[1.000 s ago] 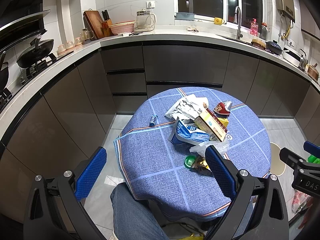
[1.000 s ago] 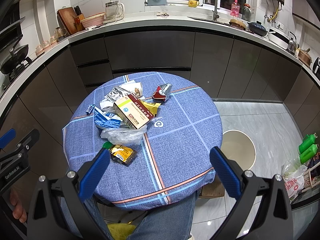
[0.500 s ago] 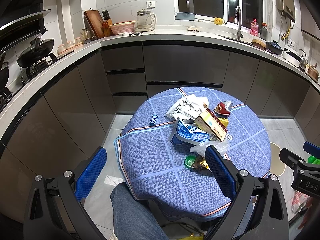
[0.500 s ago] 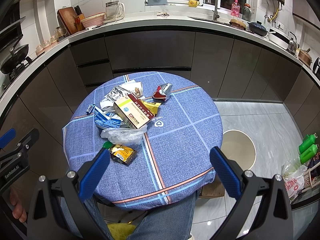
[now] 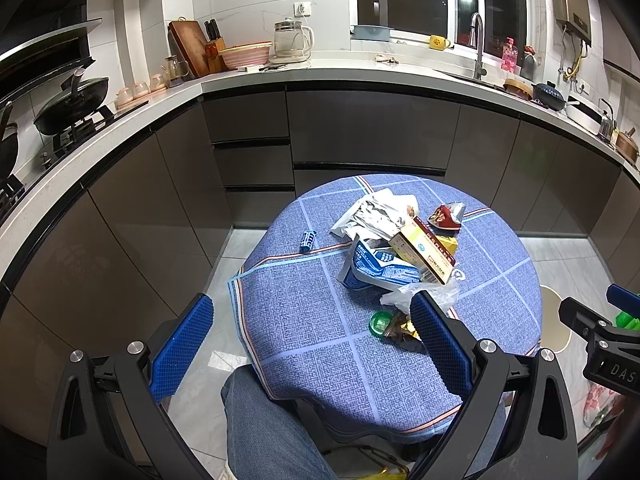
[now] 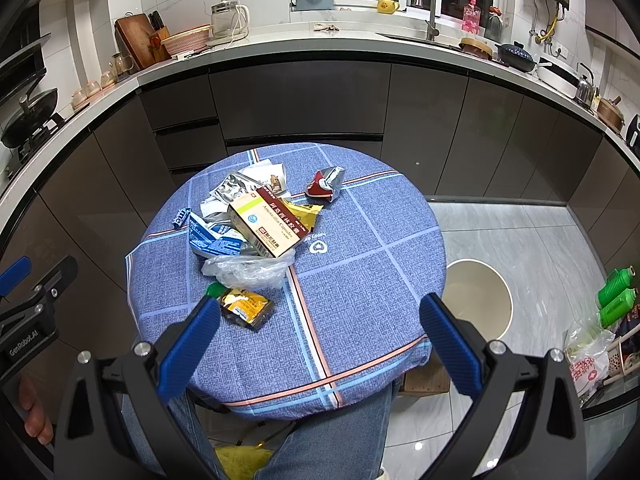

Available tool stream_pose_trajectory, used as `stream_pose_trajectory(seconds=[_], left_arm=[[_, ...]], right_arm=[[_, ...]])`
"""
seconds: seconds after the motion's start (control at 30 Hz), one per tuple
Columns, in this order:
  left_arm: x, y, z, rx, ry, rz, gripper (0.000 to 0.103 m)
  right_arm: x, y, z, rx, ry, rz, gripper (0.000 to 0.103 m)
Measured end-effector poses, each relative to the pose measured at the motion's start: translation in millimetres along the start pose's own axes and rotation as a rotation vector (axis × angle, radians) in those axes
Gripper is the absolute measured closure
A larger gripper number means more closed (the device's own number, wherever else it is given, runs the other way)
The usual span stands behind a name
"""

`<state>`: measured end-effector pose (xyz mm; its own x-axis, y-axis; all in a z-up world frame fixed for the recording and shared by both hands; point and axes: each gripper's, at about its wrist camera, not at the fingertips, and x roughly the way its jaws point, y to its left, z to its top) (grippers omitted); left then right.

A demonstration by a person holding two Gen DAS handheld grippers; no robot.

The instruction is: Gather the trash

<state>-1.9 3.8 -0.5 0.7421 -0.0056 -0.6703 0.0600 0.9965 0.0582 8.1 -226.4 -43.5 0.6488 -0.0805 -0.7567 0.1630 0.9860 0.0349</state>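
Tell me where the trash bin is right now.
The trash bin stands on the floor just right of the round table, best seen in the right wrist view; in the left wrist view only a sliver shows past the table's right edge.

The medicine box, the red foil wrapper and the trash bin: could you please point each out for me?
medicine box [image 6: 264,226]: right wrist view, middle of its top face.
red foil wrapper [image 6: 325,185]: right wrist view, its middle.
trash bin [image 6: 505,292]: right wrist view, right rim.

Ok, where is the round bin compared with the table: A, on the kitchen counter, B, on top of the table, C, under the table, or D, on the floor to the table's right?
D: the right wrist view shows the round bin standing on the tiled floor just right of the table.
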Motion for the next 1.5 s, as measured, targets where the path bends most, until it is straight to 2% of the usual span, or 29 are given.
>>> stream_pose_trajectory(seconds=[0.43, 0.73, 0.8, 0.93, 1.07, 1.2, 1.33, 1.43, 1.5], left_arm=[[12, -3, 2, 0.005, 0.02, -0.002, 0.008], [35, -6, 7, 0.012, 0.06, 0.006, 0.008], [41, -5, 8, 0.013, 0.058, -0.006, 0.008], [60, 16, 13, -0.051, 0.068, -0.062, 0.008], [80, 31, 12, -0.063, 0.084, -0.096, 0.008], [100, 37, 7, -0.044, 0.121, -0.159, 0.008], [114, 37, 2, -0.033, 0.151, -0.208, 0.01], [125, 36, 1, -0.028, 0.176, -0.252, 0.016], [131, 32, 0, -0.023, 0.193, -0.289, 0.023]], right_arm=[[10, 2, 1, 0.002, 0.019, -0.001, 0.003], [37, 2, 6, -0.004, 0.061, 0.022, 0.003], [46, 3, 6, -0.023, 0.051, 0.073, 0.003], [77, 14, -6, -0.098, 0.028, 0.238, 0.003], [120, 41, -20, -0.214, 0.099, 0.327, 0.003], [163, 67, -28, -0.321, 0.152, 0.375, 0.003], [193, 76, -31, -0.336, 0.195, 0.396, 0.017], [205, 81, -35, -0.363, 0.179, 0.397, 0.019], [207, 83, -38, -0.375, 0.173, 0.401, 0.036]])
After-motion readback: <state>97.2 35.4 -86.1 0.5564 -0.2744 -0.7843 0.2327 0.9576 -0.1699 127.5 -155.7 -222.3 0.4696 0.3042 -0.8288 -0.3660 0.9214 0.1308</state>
